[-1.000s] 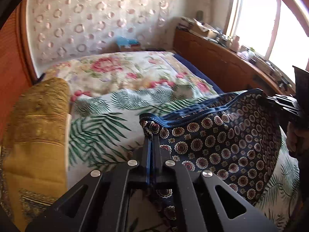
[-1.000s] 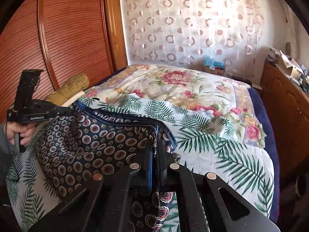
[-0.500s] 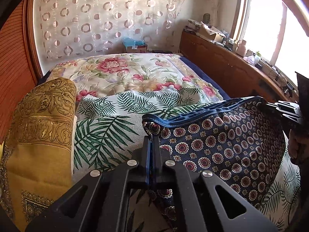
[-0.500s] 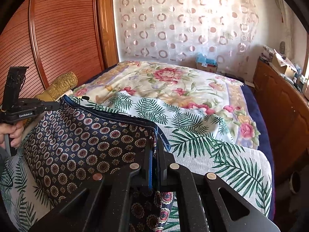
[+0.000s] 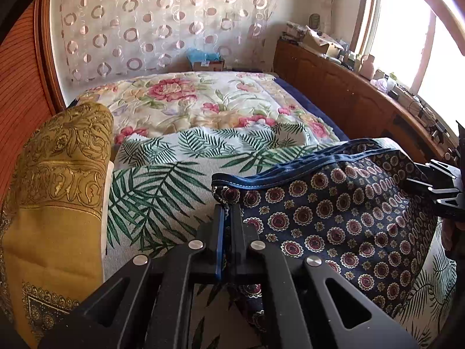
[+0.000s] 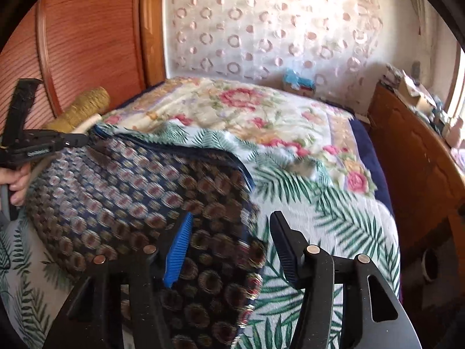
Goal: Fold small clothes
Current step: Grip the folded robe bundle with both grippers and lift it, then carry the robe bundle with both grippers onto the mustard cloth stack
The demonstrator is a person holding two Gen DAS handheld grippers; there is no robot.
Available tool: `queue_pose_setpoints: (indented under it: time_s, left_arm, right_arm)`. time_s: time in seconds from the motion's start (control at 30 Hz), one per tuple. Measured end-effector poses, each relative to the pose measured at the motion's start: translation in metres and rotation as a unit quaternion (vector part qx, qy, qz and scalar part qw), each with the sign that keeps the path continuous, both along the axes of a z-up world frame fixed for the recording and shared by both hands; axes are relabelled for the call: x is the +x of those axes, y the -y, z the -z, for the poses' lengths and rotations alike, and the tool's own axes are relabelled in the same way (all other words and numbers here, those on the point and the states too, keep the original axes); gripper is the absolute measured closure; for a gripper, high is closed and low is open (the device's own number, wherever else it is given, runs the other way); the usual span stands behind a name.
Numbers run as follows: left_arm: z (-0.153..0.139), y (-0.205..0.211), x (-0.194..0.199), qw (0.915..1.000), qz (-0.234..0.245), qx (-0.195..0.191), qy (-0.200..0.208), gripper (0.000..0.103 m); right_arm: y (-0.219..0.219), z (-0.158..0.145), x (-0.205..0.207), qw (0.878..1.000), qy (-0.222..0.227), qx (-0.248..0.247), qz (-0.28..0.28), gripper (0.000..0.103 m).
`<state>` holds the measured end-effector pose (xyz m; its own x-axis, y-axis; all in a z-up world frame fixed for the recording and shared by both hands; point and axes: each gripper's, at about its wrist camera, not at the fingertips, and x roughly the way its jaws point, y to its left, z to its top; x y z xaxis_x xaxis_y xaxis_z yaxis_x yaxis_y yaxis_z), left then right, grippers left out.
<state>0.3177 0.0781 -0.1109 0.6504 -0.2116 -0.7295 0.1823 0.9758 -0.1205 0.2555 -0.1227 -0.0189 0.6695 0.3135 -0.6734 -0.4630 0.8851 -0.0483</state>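
Between the left gripper's (image 5: 228, 212) narrow jaws sits the near-left corner of the patterned garment (image 5: 334, 218), pinched tight just under its blue hem. Right gripper (image 6: 229, 226) jaws are opening; the garment's right edge lies between them, pads off the cloth. Garment rests on the palm-leaf sheet (image 5: 151, 192) of the bed, hem edge away from both grippers, long axis running left gripper to right gripper. Yellow pillow (image 5: 55, 192) sits left of the garment. My read: only the left holds, so the next fold pivots there; the right needs a fresh grip point.
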Motion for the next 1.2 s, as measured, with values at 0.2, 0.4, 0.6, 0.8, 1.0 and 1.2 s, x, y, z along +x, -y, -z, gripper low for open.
queue_pose_setpoints:
  time_s: [0.2,0.4,0.6,0.8,1.0,1.2]
  left_arm:
    - [0.01,0.004,0.003,0.9996,0.008,0.01,-0.027,0.059]
    - [0.013,0.005,0.001,0.9996,0.01,0.01,-0.026,0.056]
    - [0.013,0.003,-0.003,0.9994,0.015,-0.015,-0.028,0.055]
    - [0.014,0.004,-0.004,0.9995,0.015,-0.014,-0.024,0.056]
    - [0.014,0.001,-0.004,0.9985,0.027,-0.036,-0.03,0.087]
    - [-0.006,0.007,-0.019,0.9986,0.038,-0.037,0.003,0.096]
  right_arm:
    - [0.002,0.011,0.014,0.999,-0.031,0.014,0.003,0.045]
    - [0.001,0.013,0.019,0.999,-0.037,0.022,0.004,0.045]
    - [0.007,0.018,0.024,0.998,-0.05,0.04,0.003,0.043]
    - [0.004,0.02,0.026,0.998,-0.052,0.042,-0.002,0.042]
    - [-0.001,0.022,0.025,0.997,-0.054,0.049,-0.031,0.063]
    - [0.005,0.02,0.016,0.995,-0.047,0.066,-0.057,0.089]
